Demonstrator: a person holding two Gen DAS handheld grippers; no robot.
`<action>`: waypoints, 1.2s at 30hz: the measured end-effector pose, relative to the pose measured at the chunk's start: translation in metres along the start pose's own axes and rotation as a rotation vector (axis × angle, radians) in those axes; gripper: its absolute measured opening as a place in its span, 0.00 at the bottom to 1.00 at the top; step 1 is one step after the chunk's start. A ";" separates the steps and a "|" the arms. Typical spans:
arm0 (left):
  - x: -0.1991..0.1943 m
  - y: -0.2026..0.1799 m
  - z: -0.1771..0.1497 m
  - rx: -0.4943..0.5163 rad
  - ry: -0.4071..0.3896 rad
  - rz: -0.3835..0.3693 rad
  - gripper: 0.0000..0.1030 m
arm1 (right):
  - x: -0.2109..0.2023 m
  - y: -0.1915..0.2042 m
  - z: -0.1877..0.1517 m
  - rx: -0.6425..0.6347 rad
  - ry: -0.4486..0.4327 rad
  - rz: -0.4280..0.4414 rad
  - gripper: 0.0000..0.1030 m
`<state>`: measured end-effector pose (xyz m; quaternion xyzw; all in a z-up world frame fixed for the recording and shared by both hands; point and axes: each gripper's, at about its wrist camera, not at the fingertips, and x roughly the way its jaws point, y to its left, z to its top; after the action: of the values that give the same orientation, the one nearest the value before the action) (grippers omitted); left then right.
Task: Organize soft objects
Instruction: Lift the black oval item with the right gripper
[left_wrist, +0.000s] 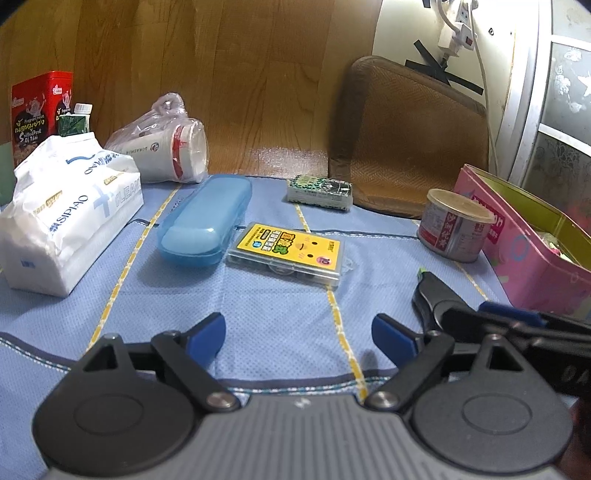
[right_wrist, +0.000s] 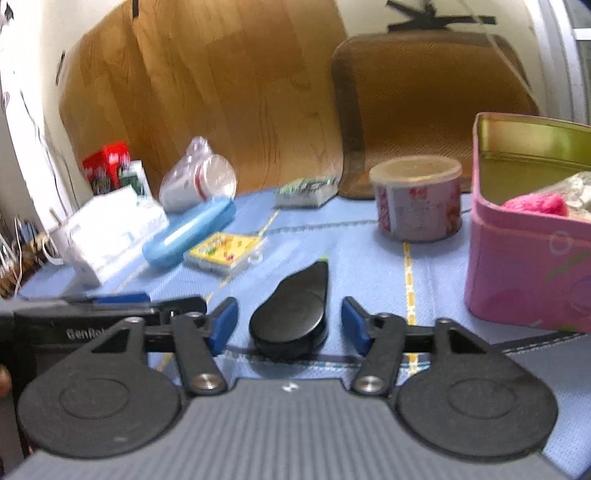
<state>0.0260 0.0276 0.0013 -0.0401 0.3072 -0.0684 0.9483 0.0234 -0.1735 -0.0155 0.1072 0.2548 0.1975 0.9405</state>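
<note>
A pink tin (right_wrist: 524, 266) stands open at the right and holds a pink fluffy object (right_wrist: 535, 205); the tin also shows in the left wrist view (left_wrist: 532, 258). A white tissue pack (left_wrist: 62, 218) lies at the left, also seen in the right wrist view (right_wrist: 110, 229). My left gripper (left_wrist: 299, 338) is open and empty above the blue cloth (left_wrist: 280, 317). My right gripper (right_wrist: 288, 325) is open, its fingers on either side of a black teardrop-shaped object (right_wrist: 291, 314), not touching it. That object also shows in the left wrist view (left_wrist: 432, 295).
On the cloth lie a blue case (left_wrist: 207, 221), a yellow card box (left_wrist: 291, 254), a green patterned pack (left_wrist: 319, 192) and a can (left_wrist: 454, 225). Bagged cups (left_wrist: 170, 147) and a red box (left_wrist: 37, 110) stand at the back left. A brown cushion (left_wrist: 410, 136) leans at the back.
</note>
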 end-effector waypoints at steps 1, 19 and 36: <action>0.000 0.000 0.000 0.002 0.001 0.002 0.87 | -0.002 -0.001 -0.001 0.011 -0.013 0.002 0.65; 0.007 -0.014 0.000 0.083 0.035 0.088 0.91 | -0.019 -0.016 0.000 0.090 -0.123 0.024 0.68; 0.008 -0.014 0.000 0.077 0.042 0.109 0.95 | -0.021 -0.015 0.000 0.095 -0.132 0.011 0.71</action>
<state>0.0311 0.0121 -0.0013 0.0148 0.3259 -0.0292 0.9448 0.0112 -0.1963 -0.0109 0.1658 0.2005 0.1827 0.9481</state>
